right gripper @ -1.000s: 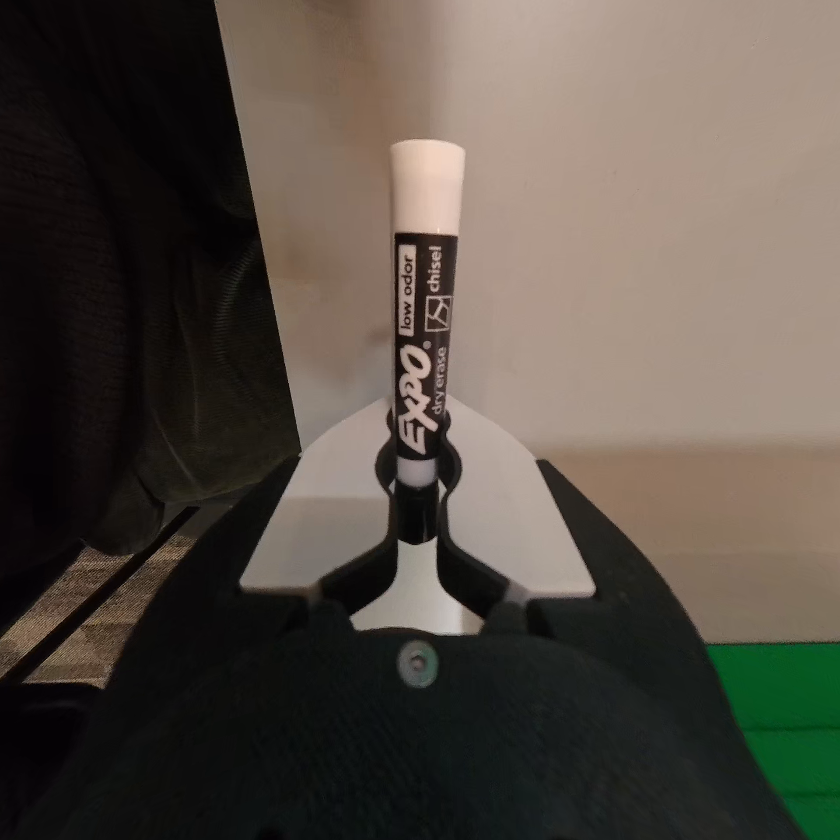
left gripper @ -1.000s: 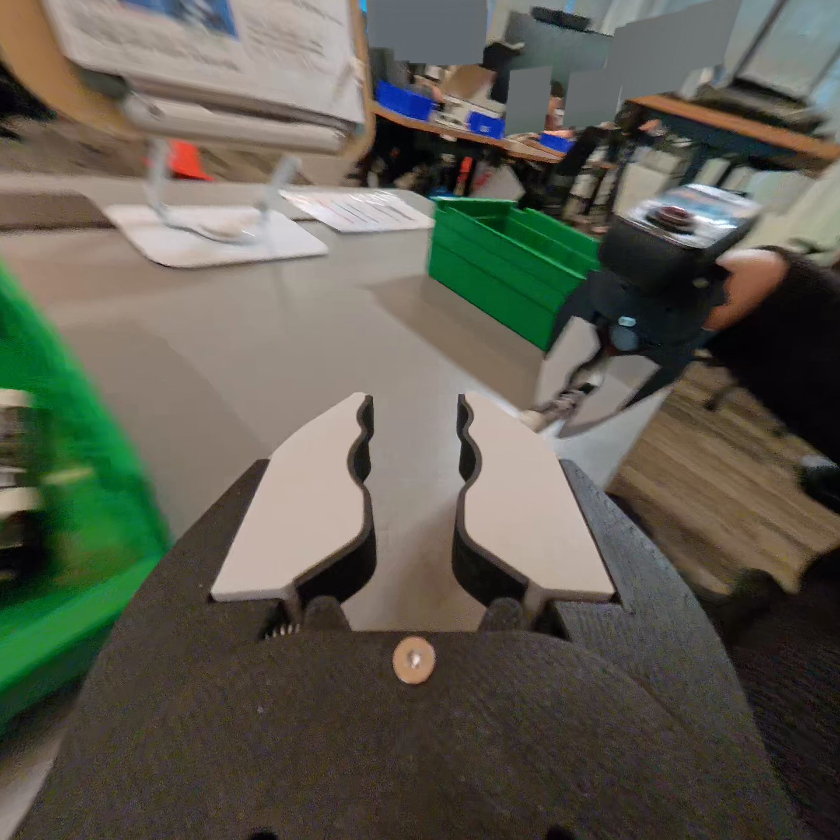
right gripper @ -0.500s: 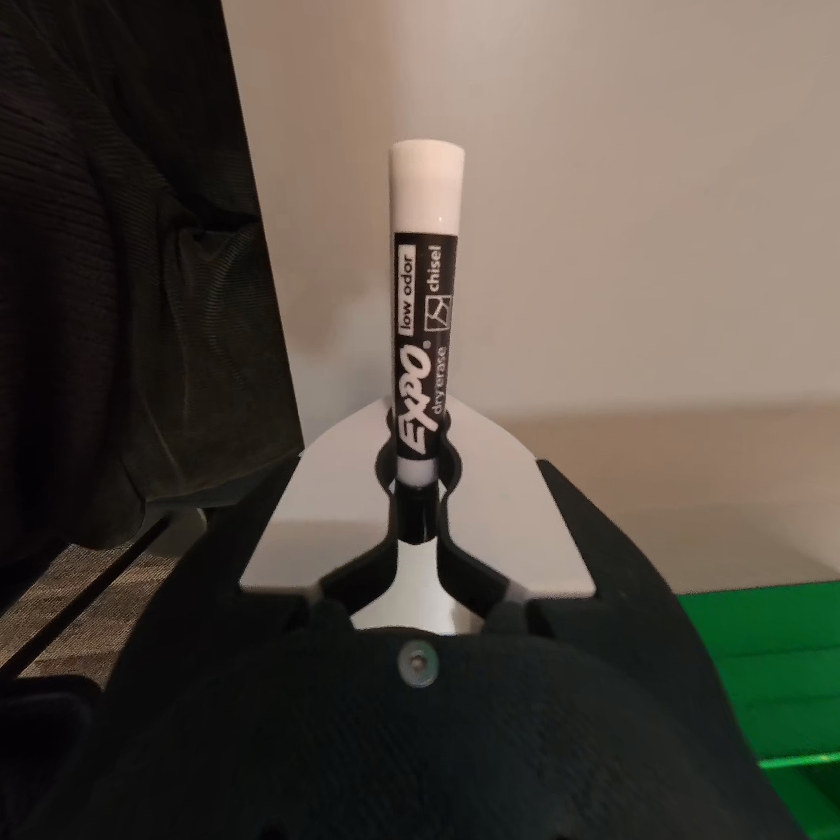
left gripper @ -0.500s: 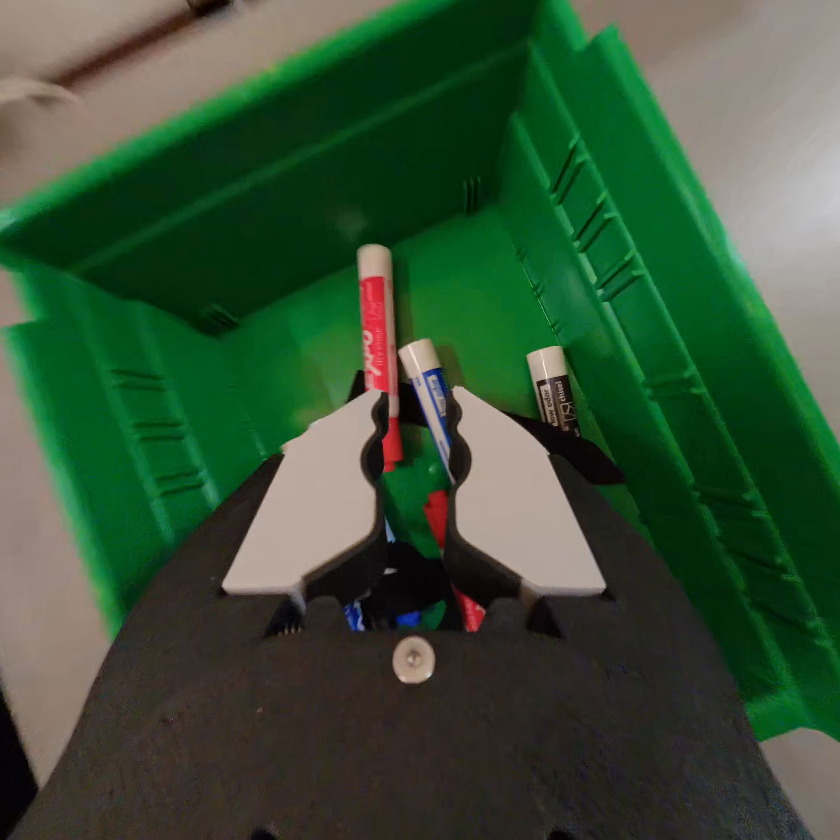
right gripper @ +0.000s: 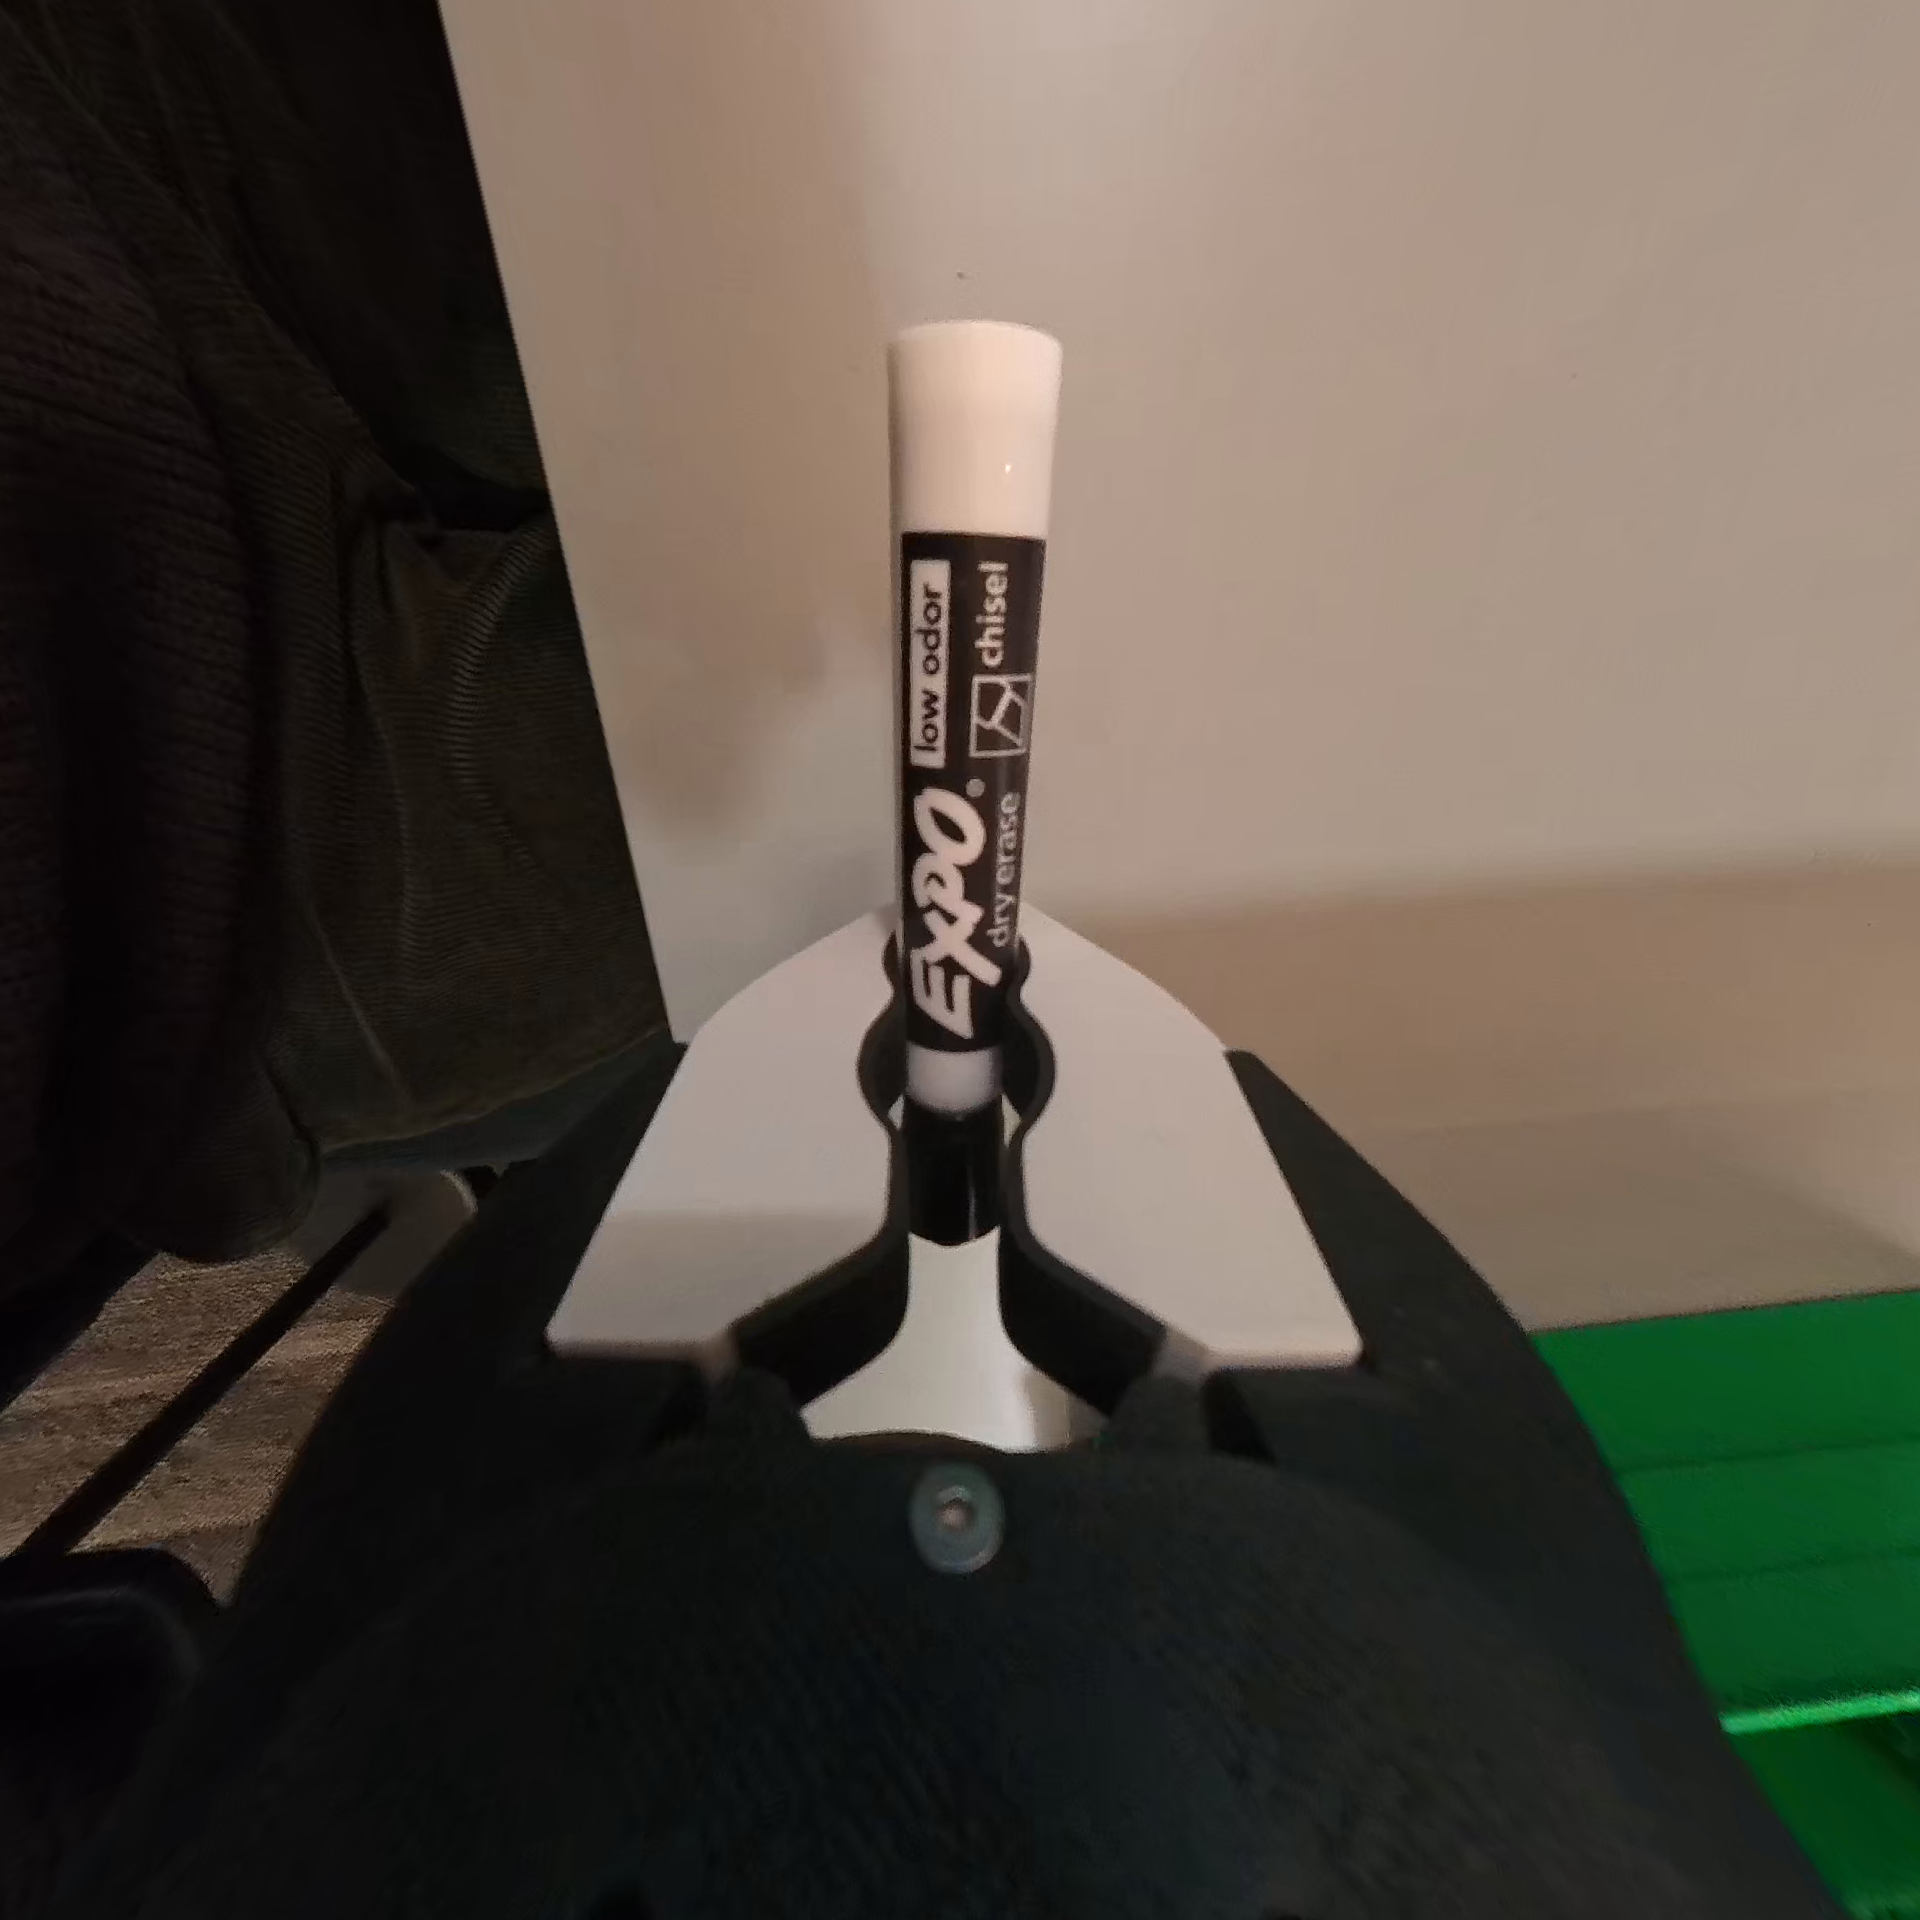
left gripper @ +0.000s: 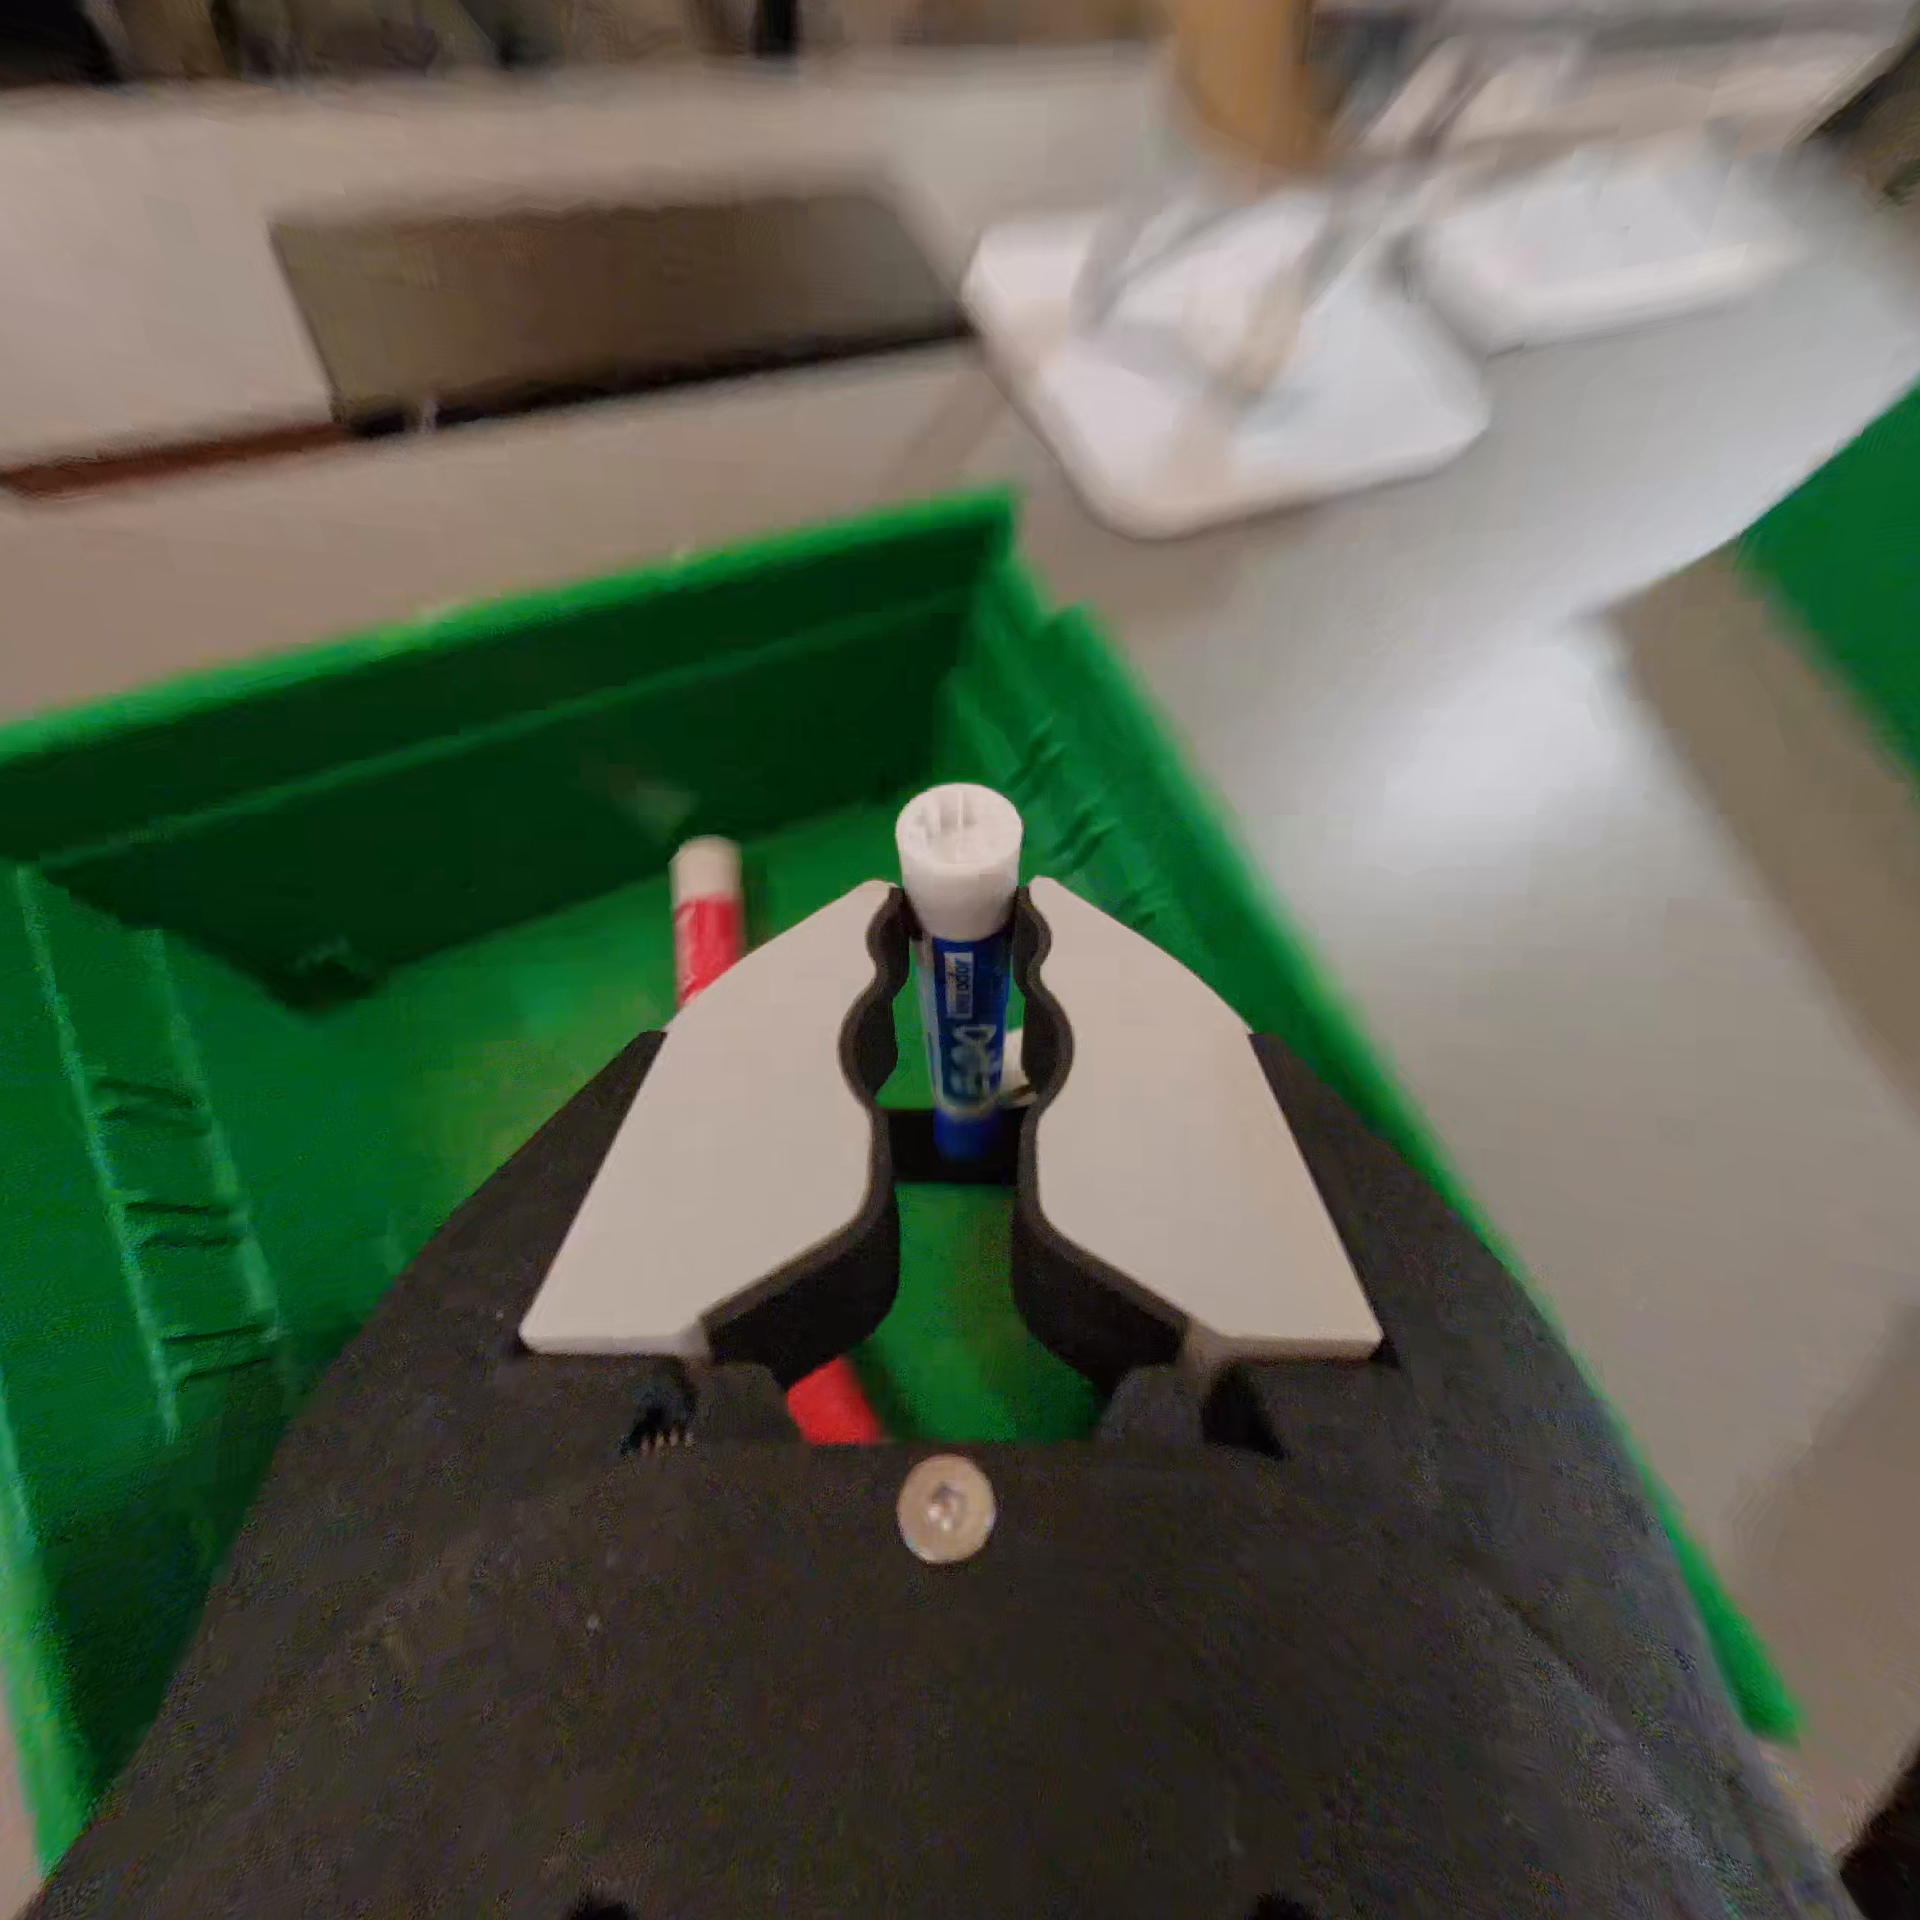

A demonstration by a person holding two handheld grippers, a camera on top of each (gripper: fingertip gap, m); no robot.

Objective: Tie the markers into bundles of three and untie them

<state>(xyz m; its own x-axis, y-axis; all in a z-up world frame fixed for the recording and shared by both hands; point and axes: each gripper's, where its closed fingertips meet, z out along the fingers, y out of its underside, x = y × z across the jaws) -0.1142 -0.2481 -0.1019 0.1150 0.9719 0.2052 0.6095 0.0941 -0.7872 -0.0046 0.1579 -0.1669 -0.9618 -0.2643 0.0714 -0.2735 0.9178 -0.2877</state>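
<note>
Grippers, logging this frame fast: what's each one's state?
Left gripper: shut on blue marker.
Right gripper: shut on black marker.

The right gripper (right gripper: 954, 1023) clamps a black-labelled marker (right gripper: 971, 727), its white end pointing forward over the pale table (right gripper: 1455, 520); a green bin (right gripper: 1745, 1475) sits at lower right

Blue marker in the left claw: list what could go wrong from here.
1. The left claw pinches the blue marker only near its white end; most of the body hangs below over the green bin, so it could pivot or slip.
2. If it drops, it may land on the red marker in the bin.
3. The right claw grips the black marker low, so a knock might lever it loose.
</note>
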